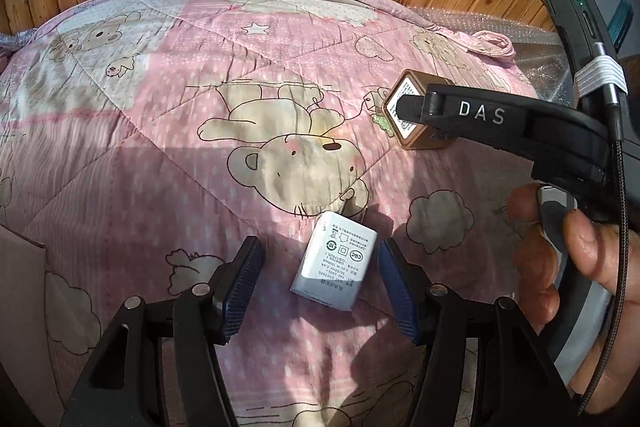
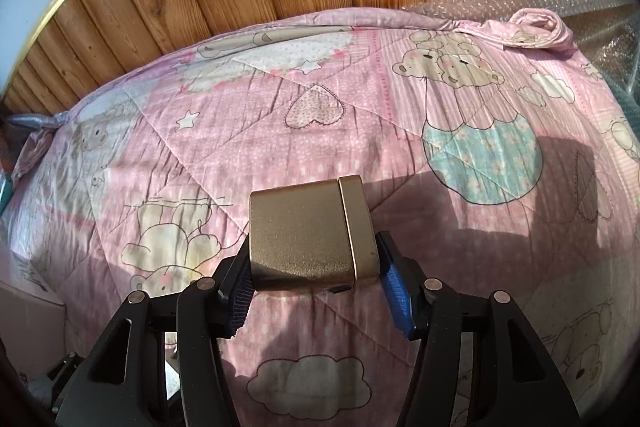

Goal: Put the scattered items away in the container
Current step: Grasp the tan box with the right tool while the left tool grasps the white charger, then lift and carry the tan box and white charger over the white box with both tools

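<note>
Firmly, right gripper (image 2: pixel 316 279) clamps gold charger (image 2: pixel 312 231)

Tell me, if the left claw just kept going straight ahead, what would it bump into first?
Most likely the white charger: it lies on the pink quilt between the open left gripper's fingers, just ahead. Depth is hard to judge here.
</note>
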`<move>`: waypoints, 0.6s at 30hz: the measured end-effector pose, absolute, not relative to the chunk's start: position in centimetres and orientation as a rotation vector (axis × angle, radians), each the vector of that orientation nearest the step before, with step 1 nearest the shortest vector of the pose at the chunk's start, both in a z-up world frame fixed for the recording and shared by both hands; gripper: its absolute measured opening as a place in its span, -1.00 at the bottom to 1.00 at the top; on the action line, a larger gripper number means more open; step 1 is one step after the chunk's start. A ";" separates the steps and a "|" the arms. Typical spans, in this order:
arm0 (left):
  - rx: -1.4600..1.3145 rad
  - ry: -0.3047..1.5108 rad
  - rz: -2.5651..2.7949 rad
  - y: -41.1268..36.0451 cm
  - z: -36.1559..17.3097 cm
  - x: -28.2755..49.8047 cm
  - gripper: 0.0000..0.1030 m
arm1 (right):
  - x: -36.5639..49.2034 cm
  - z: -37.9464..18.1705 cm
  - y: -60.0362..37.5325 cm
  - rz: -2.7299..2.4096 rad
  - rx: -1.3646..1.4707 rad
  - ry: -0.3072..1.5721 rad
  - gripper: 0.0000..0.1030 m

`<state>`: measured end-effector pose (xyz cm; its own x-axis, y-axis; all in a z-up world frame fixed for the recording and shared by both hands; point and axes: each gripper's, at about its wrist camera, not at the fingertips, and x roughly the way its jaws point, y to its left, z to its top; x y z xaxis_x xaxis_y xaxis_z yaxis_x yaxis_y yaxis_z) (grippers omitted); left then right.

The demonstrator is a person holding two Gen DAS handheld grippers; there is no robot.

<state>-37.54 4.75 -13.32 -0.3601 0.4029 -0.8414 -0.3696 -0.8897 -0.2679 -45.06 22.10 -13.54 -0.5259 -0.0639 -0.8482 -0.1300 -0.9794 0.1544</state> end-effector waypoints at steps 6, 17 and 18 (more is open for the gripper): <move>-1.377 -0.052 2.260 4.7 -13.4 -38.1 -0.36 | -44.9 -13.5 22.4 2.723 -1.505 0.293 0.05; -1.381 -0.075 2.255 4.7 -11.5 -37.2 -0.36 | -41.3 -11.6 22.1 2.760 -1.485 0.366 0.05; -1.381 -0.070 2.258 4.6 -11.3 -37.0 -0.36 | -40.8 -11.6 22.1 2.758 -1.486 0.368 0.05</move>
<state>-36.98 4.65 -11.32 -0.3687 0.4303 -0.8240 -0.3785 -0.8791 -0.2897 -40.81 22.06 -11.59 -0.5564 -0.1214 -0.8220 -0.0986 -0.9726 0.2104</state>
